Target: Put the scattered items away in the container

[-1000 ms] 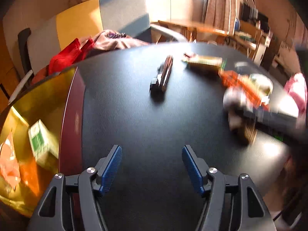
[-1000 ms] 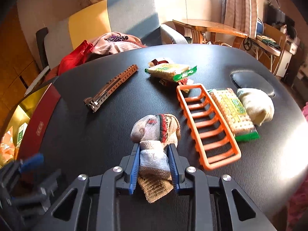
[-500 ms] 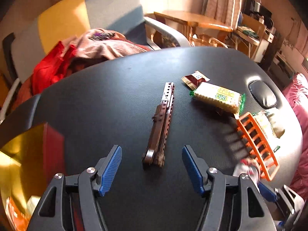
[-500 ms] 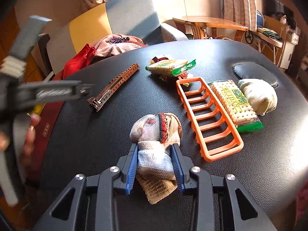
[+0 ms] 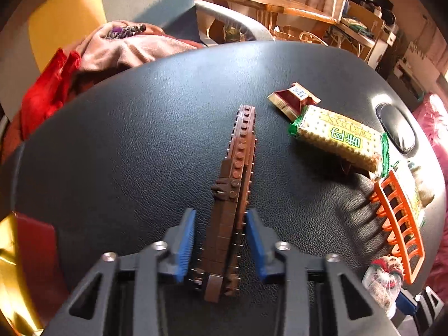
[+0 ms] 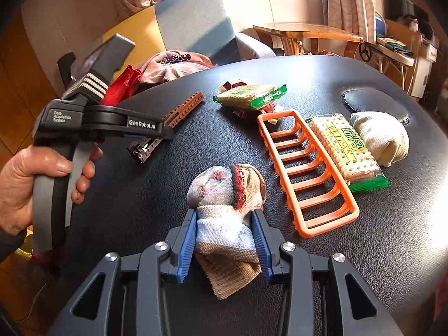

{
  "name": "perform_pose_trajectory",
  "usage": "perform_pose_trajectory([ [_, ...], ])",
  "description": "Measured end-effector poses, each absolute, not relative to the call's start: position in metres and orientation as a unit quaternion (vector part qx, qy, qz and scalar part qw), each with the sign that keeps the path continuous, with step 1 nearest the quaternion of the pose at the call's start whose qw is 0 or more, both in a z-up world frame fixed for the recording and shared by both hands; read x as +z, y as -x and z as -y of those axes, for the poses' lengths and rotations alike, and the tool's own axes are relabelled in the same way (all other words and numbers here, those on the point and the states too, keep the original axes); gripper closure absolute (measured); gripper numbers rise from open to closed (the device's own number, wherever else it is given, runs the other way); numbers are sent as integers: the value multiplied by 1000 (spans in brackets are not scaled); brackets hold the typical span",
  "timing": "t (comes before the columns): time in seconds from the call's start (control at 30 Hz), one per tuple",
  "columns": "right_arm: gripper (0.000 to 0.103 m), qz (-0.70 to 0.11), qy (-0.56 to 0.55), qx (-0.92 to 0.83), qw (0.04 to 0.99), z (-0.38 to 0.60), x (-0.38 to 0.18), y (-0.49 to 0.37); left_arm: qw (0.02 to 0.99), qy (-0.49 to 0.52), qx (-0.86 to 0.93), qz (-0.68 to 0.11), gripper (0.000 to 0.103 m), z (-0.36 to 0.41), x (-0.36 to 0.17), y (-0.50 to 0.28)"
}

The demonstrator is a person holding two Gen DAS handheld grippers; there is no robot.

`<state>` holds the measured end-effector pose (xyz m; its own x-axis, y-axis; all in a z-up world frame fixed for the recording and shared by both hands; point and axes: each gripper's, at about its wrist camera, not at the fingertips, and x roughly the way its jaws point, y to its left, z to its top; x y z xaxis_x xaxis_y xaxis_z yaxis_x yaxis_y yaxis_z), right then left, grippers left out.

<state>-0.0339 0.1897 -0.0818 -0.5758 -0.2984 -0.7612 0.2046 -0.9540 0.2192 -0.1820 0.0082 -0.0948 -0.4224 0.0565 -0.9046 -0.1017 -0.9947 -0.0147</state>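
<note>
So in the last second my left gripper (image 5: 219, 243) swung over from the gold-and-red container (image 5: 16, 266) side of the table (image 5: 126, 145) and now straddles the near end of the brown brick-built strip (image 5: 238, 168), which wasn't between the fingers a second ago. The jaws are closing around it; there's still a sliver of gap on the left pad as far as I can see, so not a real pinch yet.

My right gripper (image 6: 224, 240) hasn't shifted, but it's loosening: the jaws are opening around the rolled sock (image 6: 226, 190), pads still touching the fabric at its sides, sock resting on the table.

Step in hand, I'd say: grab the brick strip, then carry it to the container, whose corner peeks in at the lower left of the left wrist view. Next move needs the pinch finished square on the strip and a level lift, since it's long and could swing or snap apart.

Still scattered: the orange plastic rack (image 6: 305, 173), two cracker packs (image 6: 344, 145) (image 6: 249, 95), a brown wrapper (image 5: 294, 100) and a cream sock ball (image 6: 383, 140). Nothing's blocking the route to the container, though my right gripper sits close.
</note>
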Motion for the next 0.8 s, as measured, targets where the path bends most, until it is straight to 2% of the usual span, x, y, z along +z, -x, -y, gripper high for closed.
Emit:
perform_pose_trajectory([
  [0.23,62,52,-440,-886,138,-189,-82,31,49,533,845,-7,79,-3,-93,165],
  [0.5,58,48,-443,-885,134,-187,-82,25,41,527,848,31,80,9,-91,125],
  [0.63,50,45,-450,-882,131,-186,-85,20,43,519,852,50,80,16,-87,103],
  [0.8,50,39,-450,-883,128,-186,-87,13,49,508,858,57,80,20,-80,78],
])
